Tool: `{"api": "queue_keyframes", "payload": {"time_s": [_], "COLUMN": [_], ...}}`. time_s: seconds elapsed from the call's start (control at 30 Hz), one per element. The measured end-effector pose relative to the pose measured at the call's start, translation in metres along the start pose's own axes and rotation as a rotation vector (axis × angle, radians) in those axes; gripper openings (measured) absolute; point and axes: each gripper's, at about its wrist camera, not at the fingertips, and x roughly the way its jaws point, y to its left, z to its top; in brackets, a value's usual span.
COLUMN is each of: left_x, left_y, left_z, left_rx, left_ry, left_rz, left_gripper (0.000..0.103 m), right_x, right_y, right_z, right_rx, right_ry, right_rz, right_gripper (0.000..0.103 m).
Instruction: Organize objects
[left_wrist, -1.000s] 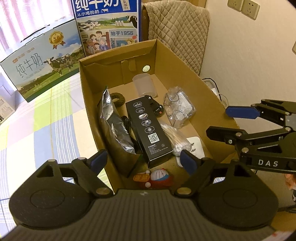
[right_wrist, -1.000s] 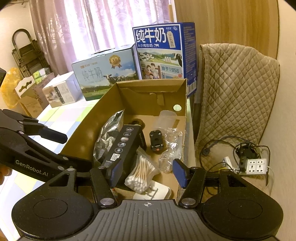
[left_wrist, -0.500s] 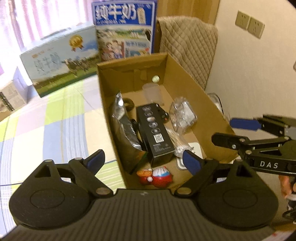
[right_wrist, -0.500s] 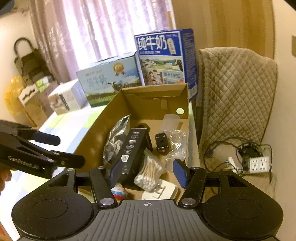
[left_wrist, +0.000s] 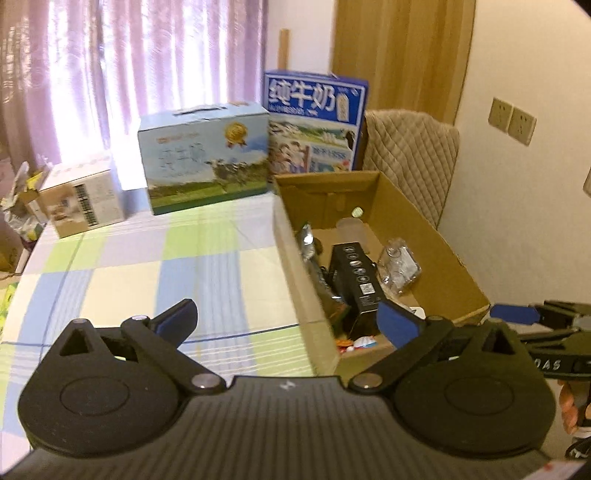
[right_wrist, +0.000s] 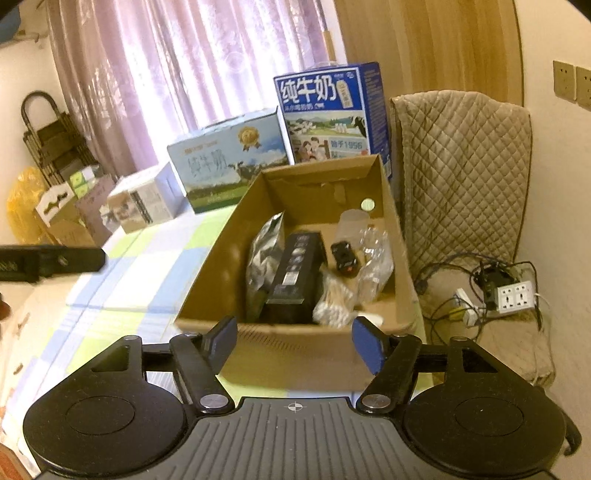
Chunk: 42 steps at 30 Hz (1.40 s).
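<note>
An open cardboard box (right_wrist: 207, 273) stands on the checked tablecloth (left_wrist: 177, 266). Inside lie a silver foil bag (right_wrist: 266, 254), a long black box (right_wrist: 295, 273), a bag of cotton swabs (right_wrist: 332, 302), a small black toy car (right_wrist: 343, 254), a clear plastic bag (right_wrist: 375, 258) and a clear cup (right_wrist: 354, 221). A small red and white toy (left_wrist: 364, 343) sits in the near corner. My left gripper (left_wrist: 288, 321) is open and empty, above the cloth left of the cardboard box (left_wrist: 424, 236). My right gripper (right_wrist: 293, 339) is open and empty, in front of the box's near wall.
Two milk cartons (right_wrist: 229, 158) (right_wrist: 328, 114) and a small carton (left_wrist: 81, 199) stand along the table's far side before the curtain. Right of the box is a quilted cover (right_wrist: 461, 166), with a power strip (right_wrist: 515, 295) and tangled cables below.
Both grippers have drawn back from above the box. The left one has swung left over the tablecloth. The right one now looks at the box's near wall from outside. Both stay open.
</note>
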Motion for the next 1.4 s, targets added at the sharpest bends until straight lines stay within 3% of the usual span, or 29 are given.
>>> {"api": "queue_keyframes", "payload": {"time_s": [0.27,0.7,1.07,1.4], "left_x": [-0.063,-0.14,-0.168,-0.18], "left_y": [0.046,0.119,0.131,0.134], "left_z": [-0.038,-0.125,-0.179,-0.201], "left_rx": [-0.031,-0.135,-0.139,-0.144], "left_ry": [-0.024,0.09,0.159,0.198], "left_rz": [0.038,0.075,0.059,0.064], "left_gripper": [0.102,0.102,0.101,0.101], "right_x": [-0.007,-0.041,-0.068,-0.076], "right_y": [0.063,0.168,0.217,0.239], "right_z": [-0.033,-0.098,-0.129,-0.147], "right_rx": [-0.038,-0.042,-0.05,-0.075], "right_ry": [0.045,0.081,0.095,0.119], "right_rz": [-0.014,0.035,0.06,0.085], "right_gripper": [0.069,0.069,0.069,0.069]}}
